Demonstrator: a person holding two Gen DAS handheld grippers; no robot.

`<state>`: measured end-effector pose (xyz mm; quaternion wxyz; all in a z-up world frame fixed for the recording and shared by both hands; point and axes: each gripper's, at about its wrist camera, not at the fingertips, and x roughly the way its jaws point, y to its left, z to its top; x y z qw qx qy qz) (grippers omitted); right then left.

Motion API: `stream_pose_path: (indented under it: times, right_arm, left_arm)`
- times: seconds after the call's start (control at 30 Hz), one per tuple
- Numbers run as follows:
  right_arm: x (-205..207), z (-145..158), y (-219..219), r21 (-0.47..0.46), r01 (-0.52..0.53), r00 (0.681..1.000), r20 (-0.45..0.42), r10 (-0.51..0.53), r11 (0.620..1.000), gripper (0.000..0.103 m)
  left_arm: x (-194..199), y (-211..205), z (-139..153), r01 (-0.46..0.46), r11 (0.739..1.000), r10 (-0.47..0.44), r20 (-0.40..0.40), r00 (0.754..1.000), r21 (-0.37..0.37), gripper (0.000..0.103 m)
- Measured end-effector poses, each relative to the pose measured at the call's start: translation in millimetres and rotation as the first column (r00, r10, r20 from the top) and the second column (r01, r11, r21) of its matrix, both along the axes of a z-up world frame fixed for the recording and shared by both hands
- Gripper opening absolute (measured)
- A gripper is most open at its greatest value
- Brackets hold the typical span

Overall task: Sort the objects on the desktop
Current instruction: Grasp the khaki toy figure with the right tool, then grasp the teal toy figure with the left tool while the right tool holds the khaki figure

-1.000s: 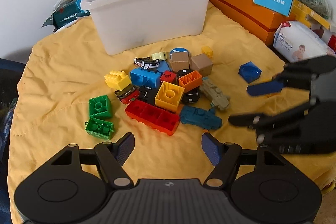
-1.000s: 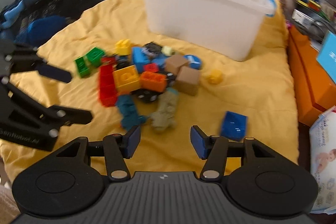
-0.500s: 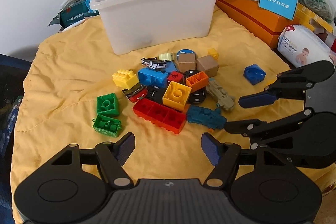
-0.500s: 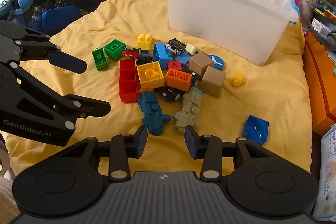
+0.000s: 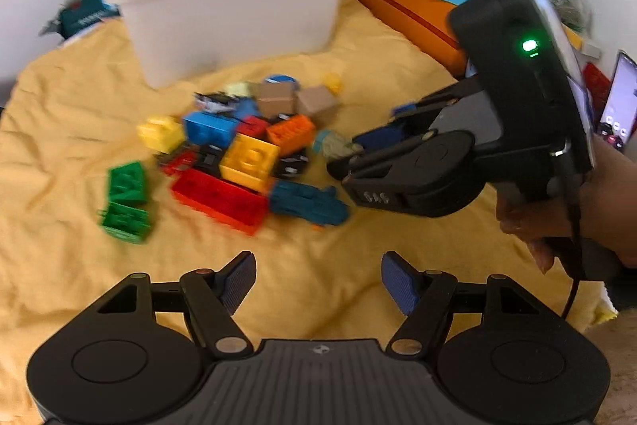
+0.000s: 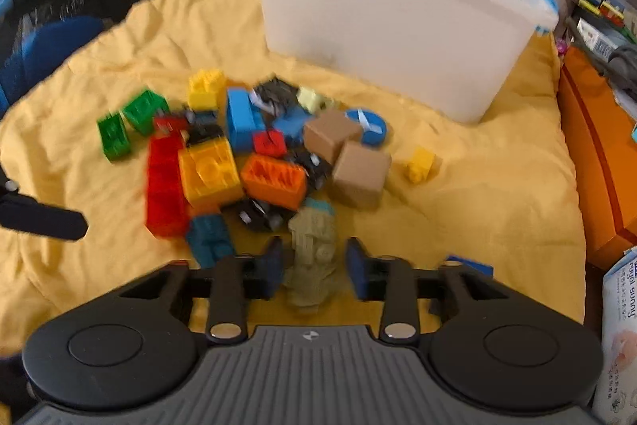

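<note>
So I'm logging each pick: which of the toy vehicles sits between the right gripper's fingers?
The olive-green toy vehicle, between the closing fingers of the right gripper. The teal one lies to its left, outside them.

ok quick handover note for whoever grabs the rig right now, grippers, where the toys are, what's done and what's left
Right gripper: jaws have just been closing around the olive toy tank; small gaps show, so no firm grip yet.
Left gripper: open, empty, above bare yellow cloth.
Toys: bricks, cars and cubes piled mid-cloth, before the white bin.
Done: nothing seen in the bin.
Left: grip the tank, then sort the rest.
</note>
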<state>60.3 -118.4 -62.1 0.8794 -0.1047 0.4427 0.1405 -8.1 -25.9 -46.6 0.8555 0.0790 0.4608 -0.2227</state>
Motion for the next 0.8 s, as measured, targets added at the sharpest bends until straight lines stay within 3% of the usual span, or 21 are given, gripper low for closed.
stream_pose_path:
  times: [0.1, 0.2, 0.27, 0.37, 0.43, 0.47, 0.53, 0.67, 0.8]
  right_arm:
    - [-12, 4, -14, -0.002, 0.006, 1.0, 0.006, -0.006, 1.0, 0.029]
    - [-33, 11, -34, 0.005, 0.027, 1.0, 0.002, -0.027, 1.0, 0.029]
    - [-44, 13, -41, 0.005, 0.031, 1.0, -0.006, -0.031, 1.0, 0.029]
    - [-57, 11, -45, 0.0, 0.025, 1.0, -0.015, -0.025, 1.0, 0.029]
    - [-61, 9, -44, -0.011, 0.017, 1.0, -0.011, -0.017, 1.0, 0.029]
    - [-62, 9, -44, -0.013, 0.013, 1.0, -0.005, -0.013, 1.0, 0.029]
    - [-66, 9, -42, -0.023, 0.001, 1.0, 0.007, -0.001, 1.0, 0.029]
    - [-70, 7, -42, -0.02, -0.011, 1.0, 0.016, 0.011, 1.0, 0.029]
    - [-74, 7, -41, -0.005, -0.021, 1.0, 0.007, 0.021, 1.0, 0.029]
  left_arm:
    - [8, -6, -4, -0.027, 1.0, 0.027, -0.015, 1.0, -0.009, 0.073]
    - [26, -9, -9, -0.091, 0.993, 0.087, -0.068, 0.994, -0.071, 0.073]
    - [40, -10, -16, -0.137, 0.983, 0.12, -0.133, 0.984, -0.122, 0.073]
    - [61, -13, -30, -0.236, 0.963, 0.206, -0.205, 0.957, -0.133, 0.073]
    - [68, -20, -27, -0.26, 0.959, 0.239, -0.17, 0.956, -0.114, 0.072]
    - [72, -22, -28, -0.262, 0.961, 0.246, -0.163, 0.956, -0.09, 0.065]
    - [72, -27, -27, -0.223, 0.974, 0.218, -0.12, 0.969, -0.034, 0.053]
    - [52, -22, -24, -0.071, 0.997, 0.072, -0.125, 0.99, 0.013, 0.053]
    - [20, -11, -20, 0.128, 0.991, -0.12, -0.159, 0.98, 0.043, 0.053]
